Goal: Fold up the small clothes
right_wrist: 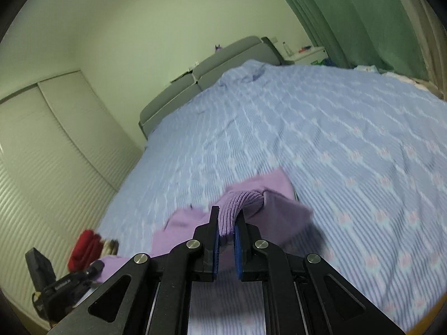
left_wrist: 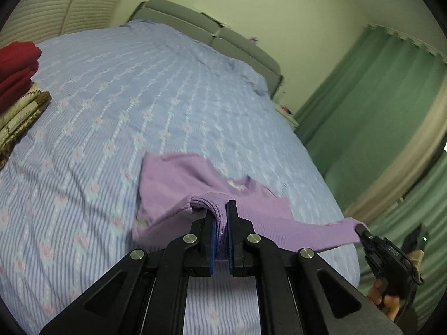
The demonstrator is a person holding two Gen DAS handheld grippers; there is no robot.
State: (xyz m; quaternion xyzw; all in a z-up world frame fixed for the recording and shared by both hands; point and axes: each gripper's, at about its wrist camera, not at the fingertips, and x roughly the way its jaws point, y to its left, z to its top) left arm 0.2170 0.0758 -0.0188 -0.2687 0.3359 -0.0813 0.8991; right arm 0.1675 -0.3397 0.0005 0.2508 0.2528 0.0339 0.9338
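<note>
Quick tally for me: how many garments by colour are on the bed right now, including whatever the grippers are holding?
Purple sweater, held by left gripper and right gripper: 1
Red folded garment: 1
Beige patterned folded item, beneath the red one: 1
Total: 3, on the blue bedspread

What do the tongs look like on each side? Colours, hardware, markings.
Both match: the left tongs and right tongs have matte black linkage arms with triangular cutouts, round silver pivot pins and flat black fingers faced with blue pads. Seen from the left wrist, the right unit's black body carries small white lettering, too blurred to read, plus a green light. No cables visible. Bare fingers grip its handle; no sleeve shows.
</note>
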